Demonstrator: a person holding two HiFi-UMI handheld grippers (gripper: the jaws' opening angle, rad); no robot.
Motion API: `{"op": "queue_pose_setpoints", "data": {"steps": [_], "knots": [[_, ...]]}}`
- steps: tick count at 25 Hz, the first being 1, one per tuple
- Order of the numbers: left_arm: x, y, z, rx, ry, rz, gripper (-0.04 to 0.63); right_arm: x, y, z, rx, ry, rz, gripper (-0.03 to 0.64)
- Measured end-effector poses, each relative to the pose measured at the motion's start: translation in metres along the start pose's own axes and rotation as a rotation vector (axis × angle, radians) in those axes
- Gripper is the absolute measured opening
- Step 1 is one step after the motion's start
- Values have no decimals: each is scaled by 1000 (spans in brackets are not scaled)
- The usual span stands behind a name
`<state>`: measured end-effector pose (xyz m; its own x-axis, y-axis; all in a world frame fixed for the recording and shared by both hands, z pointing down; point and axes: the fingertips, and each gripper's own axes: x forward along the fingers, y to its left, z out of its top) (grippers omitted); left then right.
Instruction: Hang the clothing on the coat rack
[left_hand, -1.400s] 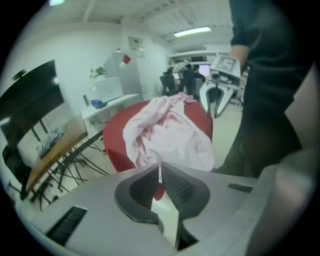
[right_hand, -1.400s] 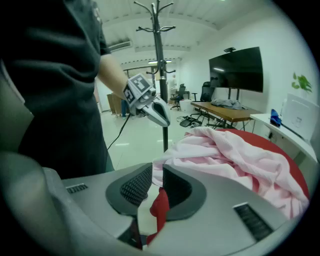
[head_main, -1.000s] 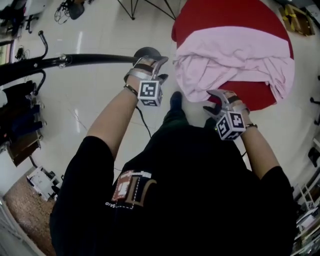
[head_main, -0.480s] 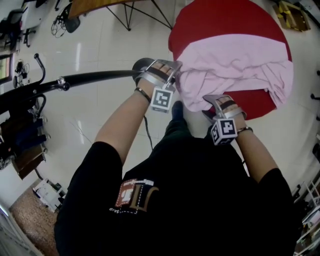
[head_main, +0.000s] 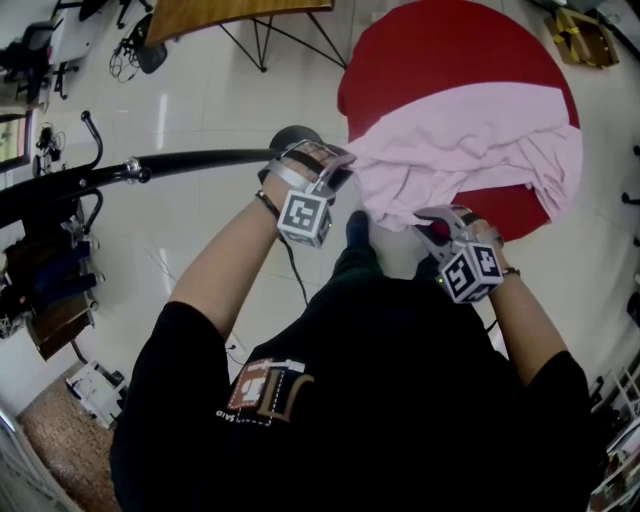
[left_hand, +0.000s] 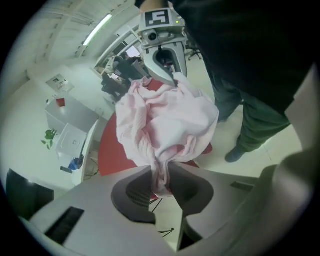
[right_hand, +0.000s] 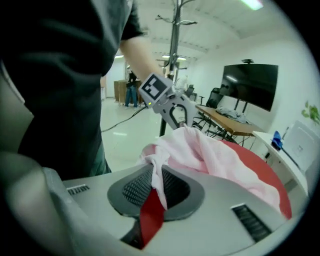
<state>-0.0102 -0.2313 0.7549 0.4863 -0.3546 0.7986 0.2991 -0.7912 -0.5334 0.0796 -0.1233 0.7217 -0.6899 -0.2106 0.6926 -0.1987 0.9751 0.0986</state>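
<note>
the pink garment (head_main: 470, 130) lies mostly heaped on the red round tabletop (head_main: 450, 40), its near edge drawn off the rim toward the person. the left gripper (left_hand: 161, 181) has just been closing and now pinches a bunched fold of the cloth between nearly shut jaws. the right gripper (right_hand: 156, 186) has likewise just closed, on a thin edge of the cloth further along the tabletop's near rim. the right hold looks slim, so a sharp lift could pull the fabric out of it. both grips seem to be on gathered folds rather than a collar or shoulder, so the garment may come up twisted and be awkward to set on a hook. the bulk on the tabletop could drag or snag on the rim, and a trailing hem might end up underfoot. the coat rack (head_main: 190, 159) stands just left of the tabletop, base near the left gripper, so the left arm must work around its pole. a cable (head_main: 295, 265) runs over the floor near the tabletop's near-left side, by the person's feet. a wooden table (head_main: 240, 12) stands beyond the tabletop's far-left side.
</note>
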Motion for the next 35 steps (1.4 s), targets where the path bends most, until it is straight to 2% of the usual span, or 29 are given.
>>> {"op": "queue_pose_setpoints", "data": {"steps": [3, 8, 11, 15, 20, 26, 31, 35], "knots": [[-38, 9, 18, -95, -66, 14, 60, -46, -17, 31, 124, -154, -25, 46], [-103, 58, 47, -252, -210, 97, 57, -138, -71, 97, 358, -507, -91, 44], [-145, 89, 72, -307, -286, 152, 57, -195, -90, 124, 402, -643, -118, 44], [-195, 127, 110, -360, -389, 220, 55, -261, -101, 151, 394, -792, -155, 43], [-260, 163, 154, -441, -508, 291, 55, -328, -93, 175, 400, -894, -195, 43], [-314, 213, 174, -570, -665, 398, 54, -384, -111, 199, 336, -963, -251, 43], [-358, 236, 196, -579, -714, 447, 54, -431, -118, 229, 305, -1009, -284, 43], [-405, 257, 205, -559, -752, 528, 54, -462, -122, 266, 236, -1042, -294, 43]]}}
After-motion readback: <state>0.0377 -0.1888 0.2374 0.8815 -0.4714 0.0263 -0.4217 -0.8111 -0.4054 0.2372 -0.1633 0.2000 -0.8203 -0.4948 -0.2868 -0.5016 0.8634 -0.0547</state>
